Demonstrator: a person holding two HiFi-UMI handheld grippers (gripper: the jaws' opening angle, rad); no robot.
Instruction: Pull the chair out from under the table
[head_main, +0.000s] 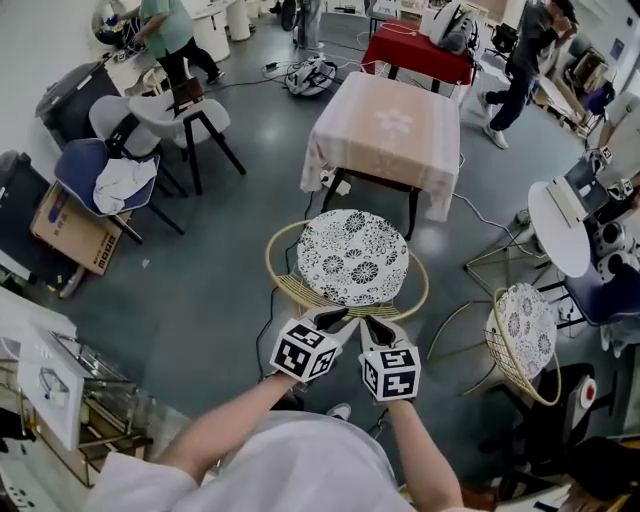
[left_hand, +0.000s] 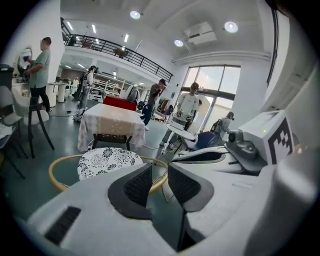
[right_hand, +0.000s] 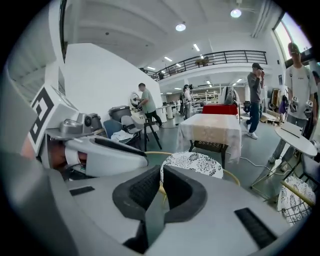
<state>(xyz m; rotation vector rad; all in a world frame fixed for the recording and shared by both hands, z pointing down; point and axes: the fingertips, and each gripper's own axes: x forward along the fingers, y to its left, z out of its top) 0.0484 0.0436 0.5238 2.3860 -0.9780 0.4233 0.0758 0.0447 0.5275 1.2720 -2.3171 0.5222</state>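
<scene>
The chair has a black-and-white flowered cushion (head_main: 352, 257) inside a round yellow wicker rim (head_main: 283, 285). It stands on the grey floor, just in front of the table with the pale cloth (head_main: 390, 125) and clear of it. My left gripper (head_main: 333, 319) and right gripper (head_main: 377, 327) hover side by side over the near rim, holding nothing. In the left gripper view the left gripper (left_hand: 159, 182) stands open, with the cushion (left_hand: 107, 160) beyond it. In the right gripper view the right gripper (right_hand: 161, 187) has its jaws almost together with nothing in them, and the cushion (right_hand: 192, 162) lies ahead.
A second wicker chair (head_main: 525, 335) lies tipped at the right, beside a round white table (head_main: 560, 230). Chairs with clothes (head_main: 110, 170) and a cardboard box (head_main: 70, 230) stand at the left. People (head_main: 520, 60) move about at the back. Cables run across the floor near the table legs.
</scene>
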